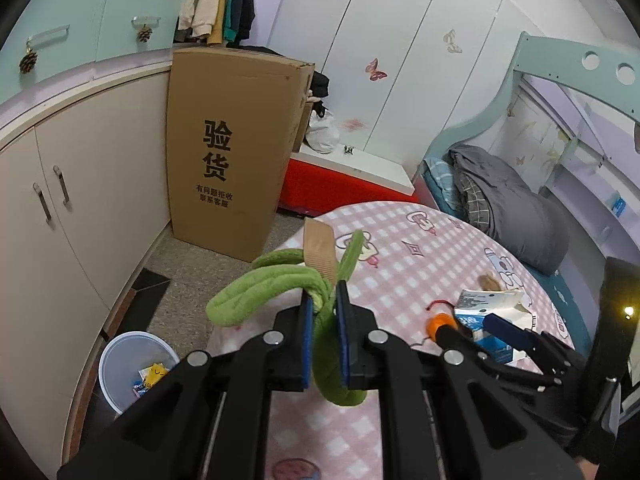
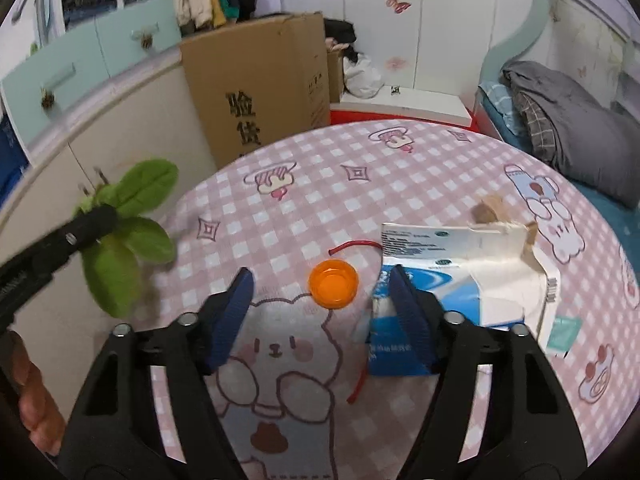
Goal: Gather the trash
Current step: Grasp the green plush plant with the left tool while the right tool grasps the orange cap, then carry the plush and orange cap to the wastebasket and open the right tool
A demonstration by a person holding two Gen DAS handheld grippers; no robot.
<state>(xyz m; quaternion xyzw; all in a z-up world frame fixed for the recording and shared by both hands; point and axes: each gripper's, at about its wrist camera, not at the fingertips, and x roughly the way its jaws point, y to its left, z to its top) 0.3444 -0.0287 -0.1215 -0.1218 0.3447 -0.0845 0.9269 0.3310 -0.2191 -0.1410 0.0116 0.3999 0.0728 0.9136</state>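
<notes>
Left gripper [image 1: 323, 300] pinching a green plush leaf bundle [image 1: 276, 280], pads pressed on its stems, holding it raised over the left edge of the table [image 1: 400, 248]. Brown cardboard strip [image 1: 320, 248] sticking up just behind the leaves. Trash bin [image 1: 120, 360] standing on the floor below, at the left, with wrappers lying inside. Right gripper [image 2: 322, 284] hanging spread wide above the pink checked cloth, gripping nothing. Orange bottle cap [image 2: 333, 284] lying between its fingertips. Torn blue and white carton [image 2: 460, 280] lying flat, touching the right finger. Red string [image 2: 354, 245] lying behind the cap.
</notes>
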